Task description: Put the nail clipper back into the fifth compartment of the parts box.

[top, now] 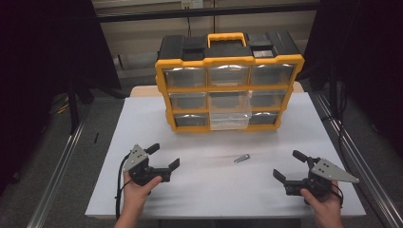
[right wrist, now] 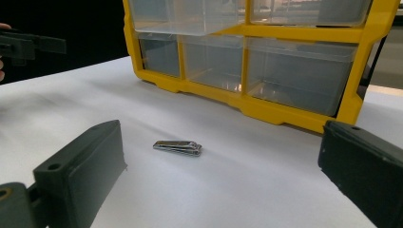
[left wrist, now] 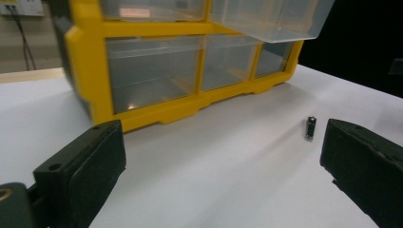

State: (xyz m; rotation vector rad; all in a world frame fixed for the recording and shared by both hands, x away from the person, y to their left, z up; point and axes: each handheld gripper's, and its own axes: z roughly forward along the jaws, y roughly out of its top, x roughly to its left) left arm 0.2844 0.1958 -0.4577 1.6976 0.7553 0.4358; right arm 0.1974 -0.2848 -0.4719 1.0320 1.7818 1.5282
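The left claw [top: 165,156] rests on the white tabletop [top: 204,190] with its jaws apart and empty, and the small flat silver metal nail clipper [top: 242,158] lies well to its right, closer to the right claw [top: 290,165]. That claw is also wide apart and holds nothing. I judge it should come low and close across the clipper's narrow sides, then lift it to the pulled-out clear plastic drawer [top: 230,110] of the yellow and black organizer box [top: 228,61] beyond.

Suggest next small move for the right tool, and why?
Probably ease the right tool forward over the nail clipper, jaws kept wide. It lies flat on the white table, untouched, nearer that side, and the organizer's middle drawer is pulled out.
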